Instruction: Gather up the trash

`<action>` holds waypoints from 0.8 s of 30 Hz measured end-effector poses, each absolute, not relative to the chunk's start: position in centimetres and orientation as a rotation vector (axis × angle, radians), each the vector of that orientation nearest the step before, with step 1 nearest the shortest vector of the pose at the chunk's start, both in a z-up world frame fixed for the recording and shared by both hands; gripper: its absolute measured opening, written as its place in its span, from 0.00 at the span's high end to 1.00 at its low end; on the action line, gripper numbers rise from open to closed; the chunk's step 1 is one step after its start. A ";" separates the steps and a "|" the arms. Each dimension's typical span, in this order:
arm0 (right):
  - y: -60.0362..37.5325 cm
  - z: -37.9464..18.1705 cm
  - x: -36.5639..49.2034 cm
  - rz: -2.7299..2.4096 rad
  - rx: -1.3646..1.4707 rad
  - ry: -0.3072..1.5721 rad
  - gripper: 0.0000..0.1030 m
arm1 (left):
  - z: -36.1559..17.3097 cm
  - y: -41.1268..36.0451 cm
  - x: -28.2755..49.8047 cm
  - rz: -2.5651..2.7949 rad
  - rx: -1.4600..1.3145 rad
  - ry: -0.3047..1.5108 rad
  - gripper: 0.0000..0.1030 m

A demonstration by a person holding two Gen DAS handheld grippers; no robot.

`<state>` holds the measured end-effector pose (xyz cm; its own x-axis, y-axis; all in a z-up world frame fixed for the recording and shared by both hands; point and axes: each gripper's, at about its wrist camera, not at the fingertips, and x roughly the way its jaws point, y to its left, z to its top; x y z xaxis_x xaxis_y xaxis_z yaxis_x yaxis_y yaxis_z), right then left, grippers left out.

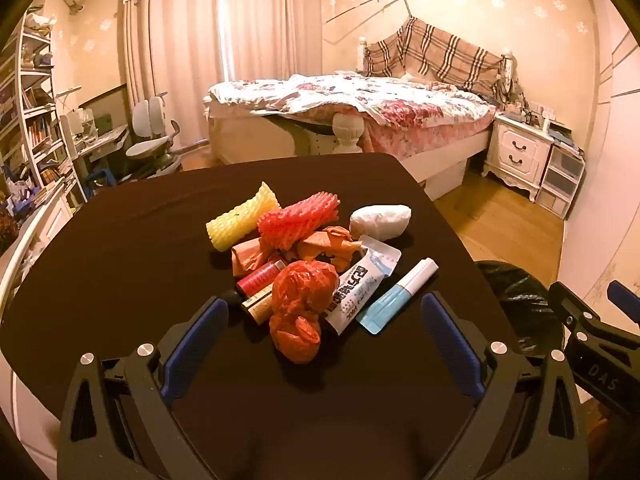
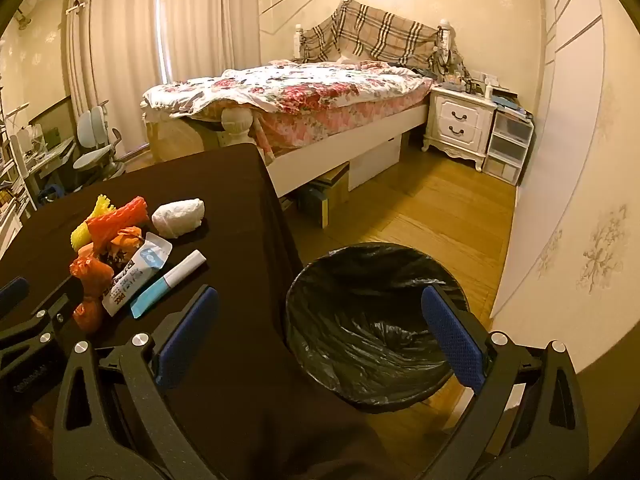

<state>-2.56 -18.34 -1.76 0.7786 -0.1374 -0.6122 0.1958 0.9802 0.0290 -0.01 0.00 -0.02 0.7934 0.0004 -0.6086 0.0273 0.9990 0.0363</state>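
Nearby, bin (image 2: 372, 320) beside table edge (image 2: 276, 208), tongs (image 2: 320, 320) wide, empty

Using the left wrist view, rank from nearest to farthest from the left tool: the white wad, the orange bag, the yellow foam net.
1. Orange bag, between the open left tool's fingers.
2. Yellow foam net, far left of pile.
3. White wad, far right; close to the net's distance.

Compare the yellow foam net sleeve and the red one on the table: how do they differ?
Colour: the yellow foam net sleeve is pale yellow, the red foam net sleeve coral red. Position: yellow lies at the pile's left edge on the black tablecloth; red rests atop crumpled orange paper. Both are tubular mesh fruit sleeves, lying sideways.
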 end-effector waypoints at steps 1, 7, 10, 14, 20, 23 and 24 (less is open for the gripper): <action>-18.4 -1.8 -2.6 -0.179 0.096 0.650 0.04 | -0.1 -0.1 0.1 -0.014 0.051 0.666 0.06; -18.3 -1.7 -2.7 -0.179 0.096 0.649 0.04 | 0.0 0.0 -0.1 -0.010 0.051 0.653 0.06; -18.6 -1.7 -2.5 -0.178 0.107 0.656 0.04 | 0.0 0.0 0.0 -0.012 0.046 0.655 0.06; -18.7 -1.7 -2.5 -0.178 0.106 0.656 0.04 | -0.1 0.0 0.0 -0.012 0.044 0.659 0.06; -18.7 -1.7 -2.6 -0.180 0.107 0.656 0.04 | 0.0 0.0 0.0 -0.013 0.045 0.659 0.06; -18.7 -1.8 -2.6 -0.180 0.107 0.656 0.04 | -0.1 0.0 0.0 -0.012 0.046 0.661 0.06; -18.6 -1.8 -2.6 -0.180 0.107 0.656 0.04 | -0.1 0.0 0.0 -0.012 0.045 0.662 0.06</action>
<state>-2.58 -18.64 -1.80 0.7774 -0.1319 -0.6150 0.1997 0.9789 0.0425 0.03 0.01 -0.08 0.7887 0.0030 -0.6148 0.0259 0.9989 0.0381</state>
